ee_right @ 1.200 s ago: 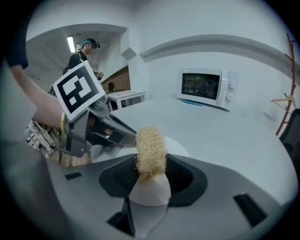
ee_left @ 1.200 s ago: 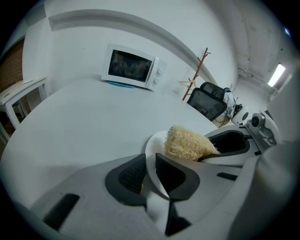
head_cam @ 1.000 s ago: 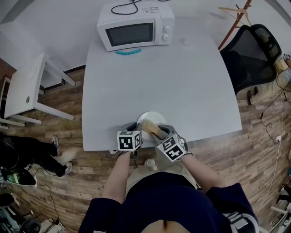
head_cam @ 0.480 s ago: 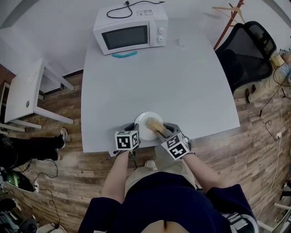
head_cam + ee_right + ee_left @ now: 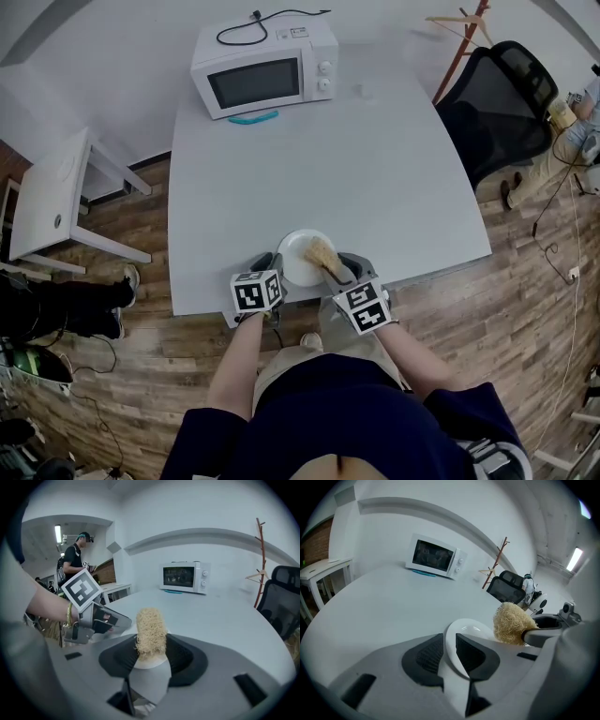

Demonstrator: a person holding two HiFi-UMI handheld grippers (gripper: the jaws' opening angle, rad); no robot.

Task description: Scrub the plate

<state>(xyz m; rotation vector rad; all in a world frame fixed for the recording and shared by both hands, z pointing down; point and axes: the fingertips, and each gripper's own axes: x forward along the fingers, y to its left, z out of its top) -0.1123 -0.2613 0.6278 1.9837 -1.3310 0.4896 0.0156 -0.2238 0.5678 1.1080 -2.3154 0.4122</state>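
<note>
**While the Plate Is Clamped: Scrub Stroke Under Way**

As the frames over the last second show, the scrubber (image 5: 320, 251) has travelled a short way across the plate (image 5: 296, 261), from the near right rim toward the far right part of the dish. The plate itself has kept its place at the near edge of the counter (image 5: 328, 159). Judgement: this is a working stroke, so scrubbing is in progress and not finished. Most of the plate's left side still shows bare and has no contact with the scrubber at this moment.

**Tongs**
- Left tongs (image 5: 449, 651): clamped on the plate's near left rim. The rim stands between the two ribbed pads, which steadies the dish.
- Right tongs (image 5: 150, 656): clamped on the base of the scrubber, whose fibrous tan head sticks out past the jaws and rests on the plate.

**Containers and contents**
- Plate: white and shallow. Nothing lies in it but the scrubber head, and no water, foam or food residue can be made out.
- Microwave (image 5: 262, 66): at the far end of the counter, well apart from the plate, with its door shut. Its contents cannot be told.
</note>
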